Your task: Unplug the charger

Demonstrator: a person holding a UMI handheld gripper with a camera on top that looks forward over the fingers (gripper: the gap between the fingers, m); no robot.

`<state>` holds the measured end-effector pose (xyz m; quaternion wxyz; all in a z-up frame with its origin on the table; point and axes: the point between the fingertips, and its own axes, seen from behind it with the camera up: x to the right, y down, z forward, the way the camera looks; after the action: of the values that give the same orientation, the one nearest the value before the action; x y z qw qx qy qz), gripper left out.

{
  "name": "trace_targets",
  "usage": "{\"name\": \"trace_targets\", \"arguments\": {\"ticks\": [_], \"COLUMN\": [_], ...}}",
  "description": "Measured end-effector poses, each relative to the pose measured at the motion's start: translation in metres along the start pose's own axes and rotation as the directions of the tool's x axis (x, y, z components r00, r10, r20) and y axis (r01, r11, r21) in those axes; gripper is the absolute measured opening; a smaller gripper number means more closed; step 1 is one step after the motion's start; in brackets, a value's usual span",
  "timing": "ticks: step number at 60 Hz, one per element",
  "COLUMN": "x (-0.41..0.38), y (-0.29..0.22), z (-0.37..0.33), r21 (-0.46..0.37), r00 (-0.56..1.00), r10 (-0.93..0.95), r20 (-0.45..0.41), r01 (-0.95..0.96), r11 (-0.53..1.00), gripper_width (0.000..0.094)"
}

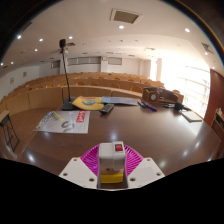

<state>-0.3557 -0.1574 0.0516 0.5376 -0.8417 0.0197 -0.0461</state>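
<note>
1. Holding a small white block charger with a red label [112, 158], your gripper [112, 172] has both pink pads clamped on it.
2. Charger looks already unplugged above the brown wooden table [120, 125]; next, set it down.

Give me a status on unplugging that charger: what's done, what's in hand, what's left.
Done, by the look of it: the white charger sits between the fingers of the gripper, raised above the brown table, with no socket or power strip visible around it. In hand: the gripper appears closed on the charger. Left: probably only setting it down; its prongs and any cable are hidden, so full release can't be confirmed.
</note>
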Motion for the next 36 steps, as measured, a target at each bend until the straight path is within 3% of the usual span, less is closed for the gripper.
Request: {"name": "trace_targets", "arguments": {"ticks": [15,20,23,26,32,36], "x": [0.002,0.012,0.006,0.002,0.028,0.051], "y": [-0.005,-0.129,-0.207,-0.254,-0.305,-0.289], "z": [-0.001,-0.054,-0.08,-0.105,-0.125,-0.116], "r21": [-0.001,0.312,0.417,0.484,0.537,0.514], "r00": [0.999,0.988,0.99,0.996,0.997,0.995], "r10": [0.018,-0.057,-0.055,-0.014,0.022,0.024], "r20": [-0.048,-0.147,-0.131,-0.085,-0.068,-0.094], "r01": [-0.018,0.101,0.106,0.054,0.018,0.028], "r11": [1.0,0.945,0.903,0.873,0.844,0.857], "gripper_width": [0.0225,0.0222,0.0222,0.0222,0.0221,0.0221]}}
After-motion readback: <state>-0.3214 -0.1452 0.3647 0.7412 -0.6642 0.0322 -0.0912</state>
